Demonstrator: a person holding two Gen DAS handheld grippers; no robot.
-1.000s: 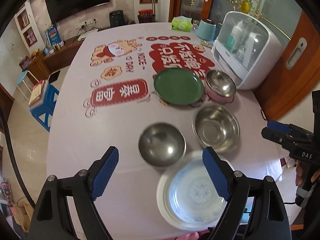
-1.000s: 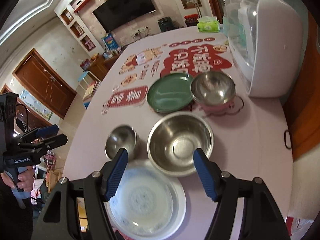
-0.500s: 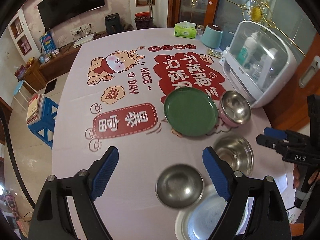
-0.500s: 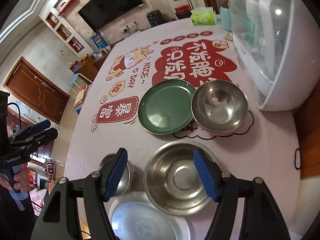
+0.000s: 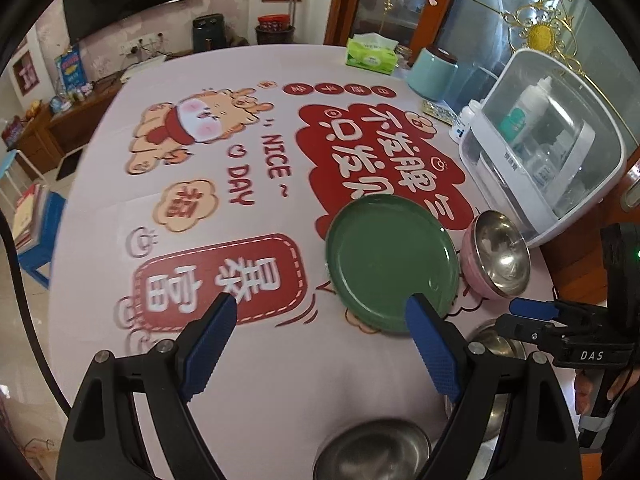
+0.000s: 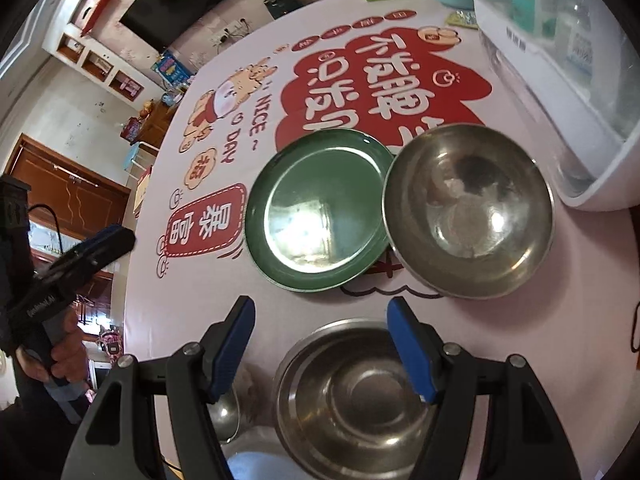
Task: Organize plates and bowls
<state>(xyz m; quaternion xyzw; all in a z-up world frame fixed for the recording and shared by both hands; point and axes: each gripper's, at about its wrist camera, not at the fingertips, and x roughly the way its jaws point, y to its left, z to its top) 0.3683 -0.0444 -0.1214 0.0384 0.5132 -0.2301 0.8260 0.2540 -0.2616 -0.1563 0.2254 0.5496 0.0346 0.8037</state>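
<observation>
A green plate (image 5: 392, 264) (image 6: 318, 210) lies on the printed tablecloth, and a steel bowl with a pink outside (image 5: 500, 258) (image 6: 470, 210) touches its right rim. Nearer me sit a large steel bowl (image 6: 352, 396) (image 5: 498, 350) and a small steel bowl (image 5: 374, 456) (image 6: 224, 414). A sliver of a white plate (image 6: 256, 466) shows at the bottom edge. My left gripper (image 5: 320, 346) is open above bare cloth, its right finger over the green plate's near rim. My right gripper (image 6: 320, 344) is open just above the large bowl's far rim, holding nothing.
A white domed cabinet with bottles (image 5: 548, 168) (image 6: 560, 80) stands at the table's right edge. A green tissue box (image 5: 372, 56) and a teal canister (image 5: 434, 78) sit at the far end. A blue stool with books (image 5: 32, 240) stands left of the table.
Both grippers have moved forward and down over the table. The white plate and the near bowls slid toward the bottom of both views; the green plate and pink bowl are now closer.
</observation>
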